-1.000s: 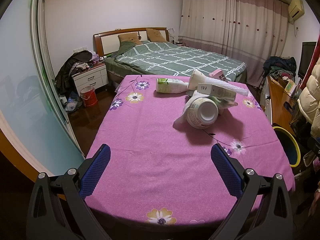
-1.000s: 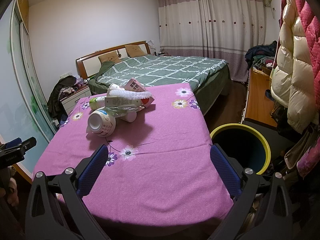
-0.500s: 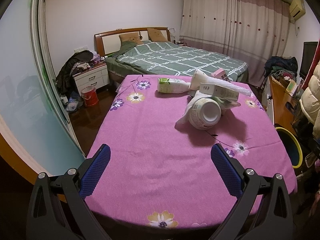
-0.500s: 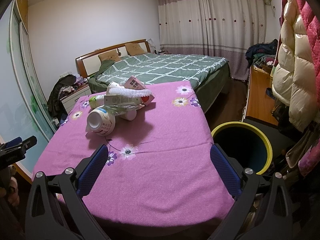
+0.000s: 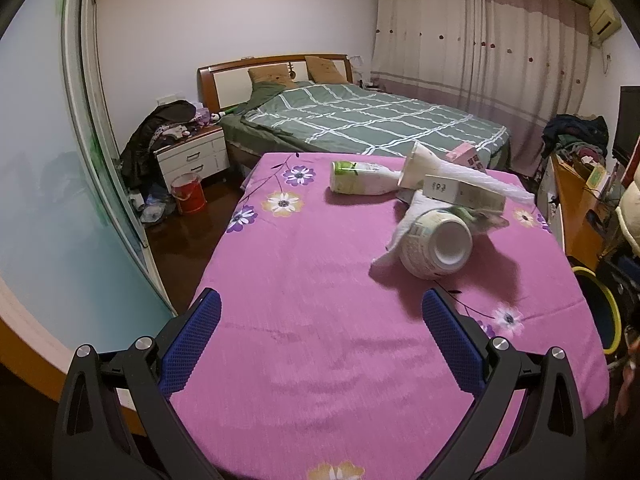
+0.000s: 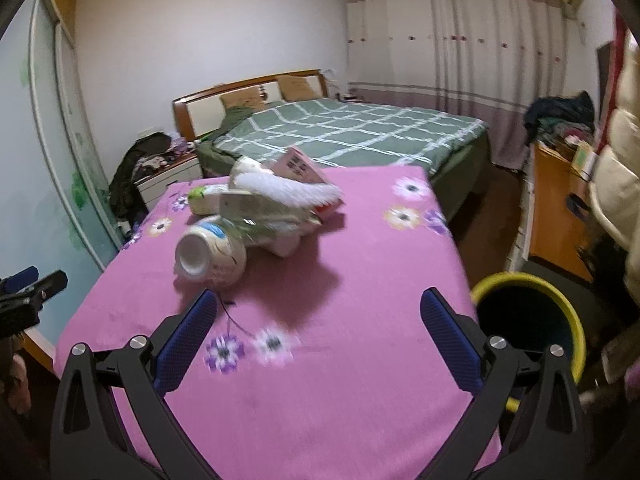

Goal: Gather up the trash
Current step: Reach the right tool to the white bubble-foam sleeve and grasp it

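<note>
Trash pile of white paper cup (image 5: pixel 437 243), cartons and green-labelled white bottle (image 5: pixel 362 177) heaped near the far right of my pink flowered desk (image 5: pixel 304 320), yellow-rimmed dark bin (image 6: pixel 528 320) beside its right edge, my left fingers (image 5: pixel 320 344) and right fingers (image 6: pixel 318 340) spread wide, holding nothing.

Left gripper (image 5: pixel 320 320) and right gripper (image 6: pixel 318 318), black angular frames, silver screws, blue textured jaws
</note>
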A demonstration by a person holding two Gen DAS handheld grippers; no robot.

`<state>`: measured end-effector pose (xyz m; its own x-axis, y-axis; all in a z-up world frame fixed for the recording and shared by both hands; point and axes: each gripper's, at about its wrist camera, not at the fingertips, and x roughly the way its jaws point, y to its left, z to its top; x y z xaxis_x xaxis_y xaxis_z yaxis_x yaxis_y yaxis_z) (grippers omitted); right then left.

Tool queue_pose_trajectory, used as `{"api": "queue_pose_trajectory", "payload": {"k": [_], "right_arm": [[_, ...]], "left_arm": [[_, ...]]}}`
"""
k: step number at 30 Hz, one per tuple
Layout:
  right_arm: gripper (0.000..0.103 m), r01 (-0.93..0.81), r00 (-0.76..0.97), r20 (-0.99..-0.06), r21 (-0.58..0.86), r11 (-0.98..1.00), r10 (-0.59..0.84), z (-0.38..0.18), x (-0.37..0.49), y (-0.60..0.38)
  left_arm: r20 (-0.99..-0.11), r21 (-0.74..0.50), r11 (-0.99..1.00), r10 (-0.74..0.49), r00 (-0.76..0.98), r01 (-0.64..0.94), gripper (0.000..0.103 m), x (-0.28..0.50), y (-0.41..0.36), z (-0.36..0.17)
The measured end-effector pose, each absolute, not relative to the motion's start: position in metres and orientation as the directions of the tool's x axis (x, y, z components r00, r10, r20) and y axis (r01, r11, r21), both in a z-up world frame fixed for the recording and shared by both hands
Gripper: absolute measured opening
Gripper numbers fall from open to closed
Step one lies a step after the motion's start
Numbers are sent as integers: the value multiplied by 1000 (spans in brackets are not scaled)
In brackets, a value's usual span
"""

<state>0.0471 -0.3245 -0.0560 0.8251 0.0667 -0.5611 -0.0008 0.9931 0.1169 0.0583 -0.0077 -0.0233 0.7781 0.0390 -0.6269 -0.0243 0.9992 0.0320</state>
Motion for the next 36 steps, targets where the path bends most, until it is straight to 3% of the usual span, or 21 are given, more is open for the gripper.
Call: {"api": "queue_pose_trajectory", "payload": {"k": [6,11,27,30,32,36], "right_arm": [[97,-62,837,-542,49,997,78,-52,106,-306],[97,-55,832,-548,78,995,89,-55,149,-312],[94,-106,823,-567,-95,990,34,-69,214,-298],[77,-134,801,-596,-94,986,52,-75,222,-298],[55,-149,782,-620,-84,985,66,-80,227,-298],[26,-164,749,-653,-21,986,111,-87,230,-304]], "left_arm": [[-646,23,999,36,763,-28,99,83,-3,-32],[-649,27,999,45,759,-37,99,95,-1,-37],[-681,23,1000,30,732,-20,99,121,-5,-54],[-687,19,1000,26,727,-17,99,125,-6,-56],[-691,18,1000,20,723,-11,99,128,-8,-58],[-697,21,1000,15,717,0,99,131,-12,-61]]}}
